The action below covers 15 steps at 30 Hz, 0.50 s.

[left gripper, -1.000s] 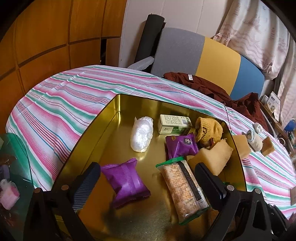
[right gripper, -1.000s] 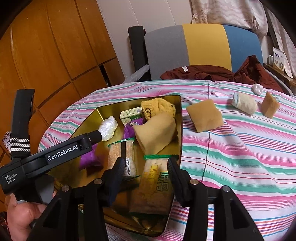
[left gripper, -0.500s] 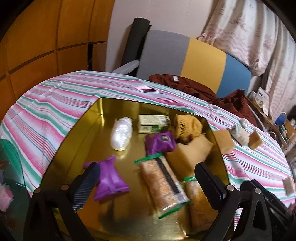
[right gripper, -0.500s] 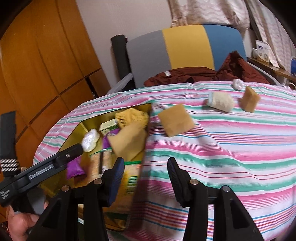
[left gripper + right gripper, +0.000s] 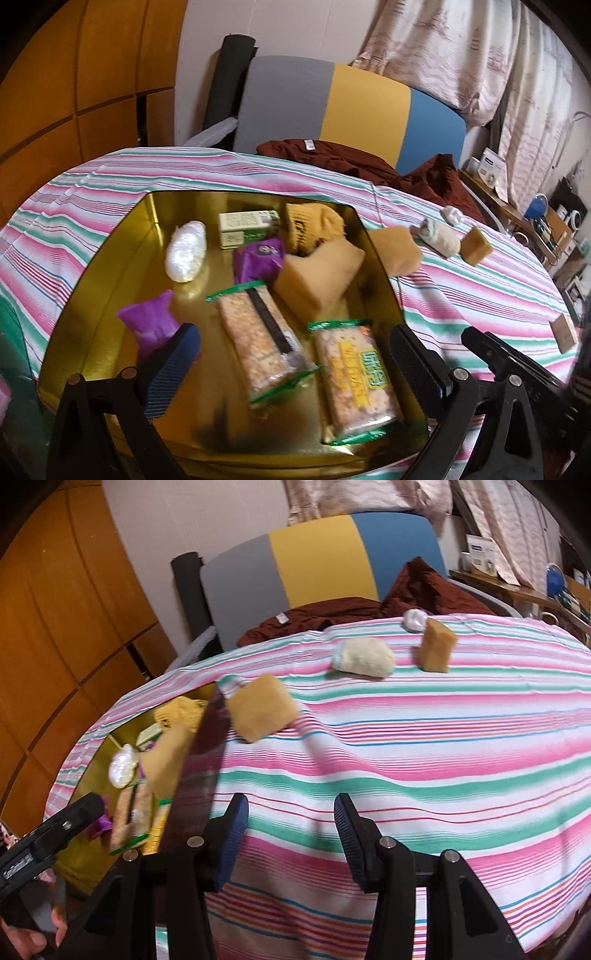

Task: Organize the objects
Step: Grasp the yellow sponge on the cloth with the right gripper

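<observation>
Our left gripper (image 5: 291, 373) gapes empty over shiny gold tray (image 5: 122, 258); crinkly cracker packs (image 5: 258, 339) between jaws. Our right gripper (image 5: 291, 842) parted, empty, above striped cloth (image 5: 424, 760); spongy tan block (image 5: 262, 712) ahead.

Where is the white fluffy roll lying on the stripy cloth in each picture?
Left wrist view: the white fluffy roll is right of centre, on the stripy cloth, past the gold tray.
Right wrist view: the roll is near the top, right of the middle.
Shared landmark: in both, a small tan block stands just to its right.
</observation>
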### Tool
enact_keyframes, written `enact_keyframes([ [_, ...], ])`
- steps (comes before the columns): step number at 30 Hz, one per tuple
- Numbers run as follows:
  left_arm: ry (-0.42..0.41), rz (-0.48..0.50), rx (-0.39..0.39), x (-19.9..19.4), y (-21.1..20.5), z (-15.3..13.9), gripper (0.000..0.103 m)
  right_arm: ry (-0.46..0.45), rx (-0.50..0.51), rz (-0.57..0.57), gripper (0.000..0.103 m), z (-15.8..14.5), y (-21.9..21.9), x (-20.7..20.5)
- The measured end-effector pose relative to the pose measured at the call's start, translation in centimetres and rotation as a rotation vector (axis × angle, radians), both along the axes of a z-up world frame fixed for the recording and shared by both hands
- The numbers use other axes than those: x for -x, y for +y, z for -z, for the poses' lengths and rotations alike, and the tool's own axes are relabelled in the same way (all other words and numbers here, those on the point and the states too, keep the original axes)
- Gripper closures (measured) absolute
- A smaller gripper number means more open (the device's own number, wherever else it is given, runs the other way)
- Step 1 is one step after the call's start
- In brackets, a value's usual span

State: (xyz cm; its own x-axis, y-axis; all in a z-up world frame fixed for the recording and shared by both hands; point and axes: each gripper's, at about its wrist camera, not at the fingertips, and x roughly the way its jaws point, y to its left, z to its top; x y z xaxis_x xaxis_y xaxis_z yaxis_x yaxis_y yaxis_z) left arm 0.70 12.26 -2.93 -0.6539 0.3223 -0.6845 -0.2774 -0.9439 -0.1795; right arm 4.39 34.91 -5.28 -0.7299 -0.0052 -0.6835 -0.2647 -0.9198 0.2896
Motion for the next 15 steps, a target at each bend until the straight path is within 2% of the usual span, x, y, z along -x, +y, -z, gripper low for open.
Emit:
enact_keyframes([
  [15, 0.008, 0.093, 0.032, -1.6, 3.5, 0.0, 0.000, -0.010, -0.002, 0.104, 0.054, 1.4, 5.4, -0.8],
])
